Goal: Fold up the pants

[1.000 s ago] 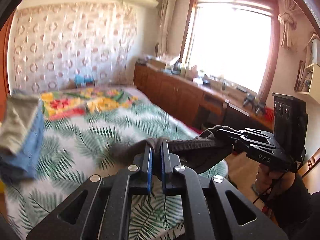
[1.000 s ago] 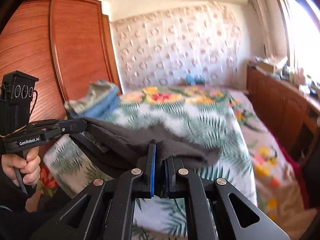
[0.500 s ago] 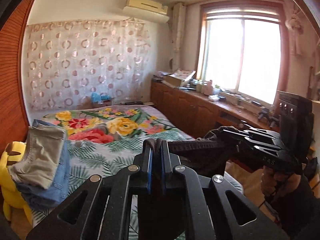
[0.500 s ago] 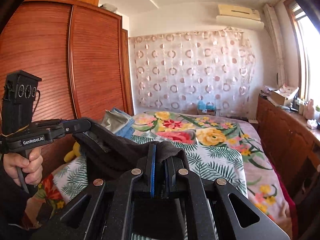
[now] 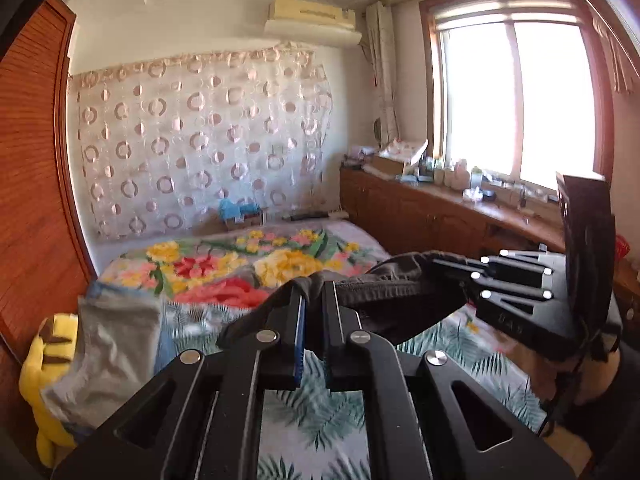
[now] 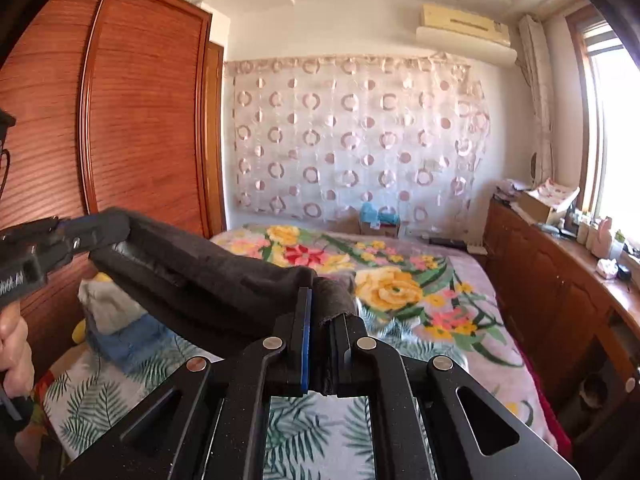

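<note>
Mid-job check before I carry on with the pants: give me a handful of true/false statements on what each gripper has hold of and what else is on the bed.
1. The left gripper is shut on the dark pants. True.
2. The right gripper is open and holds nothing. False: it is shut on the same pants, with cloth bunched between its fingers.
3. The pants lie flat on the bed. False: they hang stretched in the air between the two grippers.
4. A stack of folded clothes sits at the bed's left edge. True.
5. The yellow plush toy sits on top of that stack. False: it is beside it, lower down.
</note>
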Tool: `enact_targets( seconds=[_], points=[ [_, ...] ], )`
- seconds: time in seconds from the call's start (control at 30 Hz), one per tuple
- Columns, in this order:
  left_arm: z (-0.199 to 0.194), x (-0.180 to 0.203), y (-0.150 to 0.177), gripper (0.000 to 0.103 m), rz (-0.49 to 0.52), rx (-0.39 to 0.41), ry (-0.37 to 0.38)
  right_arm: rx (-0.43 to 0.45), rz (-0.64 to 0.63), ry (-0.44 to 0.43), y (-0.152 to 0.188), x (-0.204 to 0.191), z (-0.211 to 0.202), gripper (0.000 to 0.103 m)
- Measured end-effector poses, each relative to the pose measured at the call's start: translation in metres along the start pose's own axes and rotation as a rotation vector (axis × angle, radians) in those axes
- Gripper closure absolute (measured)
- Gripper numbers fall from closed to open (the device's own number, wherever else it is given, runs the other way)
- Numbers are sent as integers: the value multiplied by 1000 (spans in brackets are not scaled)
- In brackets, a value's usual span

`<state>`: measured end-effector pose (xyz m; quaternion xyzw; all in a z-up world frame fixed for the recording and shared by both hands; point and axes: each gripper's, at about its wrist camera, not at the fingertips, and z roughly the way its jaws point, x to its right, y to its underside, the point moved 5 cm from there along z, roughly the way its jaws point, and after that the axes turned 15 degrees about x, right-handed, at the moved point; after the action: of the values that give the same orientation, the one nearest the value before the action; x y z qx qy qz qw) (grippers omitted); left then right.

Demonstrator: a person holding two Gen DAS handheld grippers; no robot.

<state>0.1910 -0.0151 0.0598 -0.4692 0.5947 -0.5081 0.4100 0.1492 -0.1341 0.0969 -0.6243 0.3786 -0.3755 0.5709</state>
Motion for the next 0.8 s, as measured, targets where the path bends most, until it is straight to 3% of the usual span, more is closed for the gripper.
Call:
enact_targets(
  seconds=[0.27,0.57,0.8],
  points=[
    [-31,9,113,95,-46,-173,19,-178,23,-79,92,-25,-1,96],
    [-56,24,158,95,-73,-269,39,-275,82,-143,122,-32,-24,96],
    [-58,25,182,94,-95,-317,32,-313,81,-127,138,-20,-41,96]
  ],
)
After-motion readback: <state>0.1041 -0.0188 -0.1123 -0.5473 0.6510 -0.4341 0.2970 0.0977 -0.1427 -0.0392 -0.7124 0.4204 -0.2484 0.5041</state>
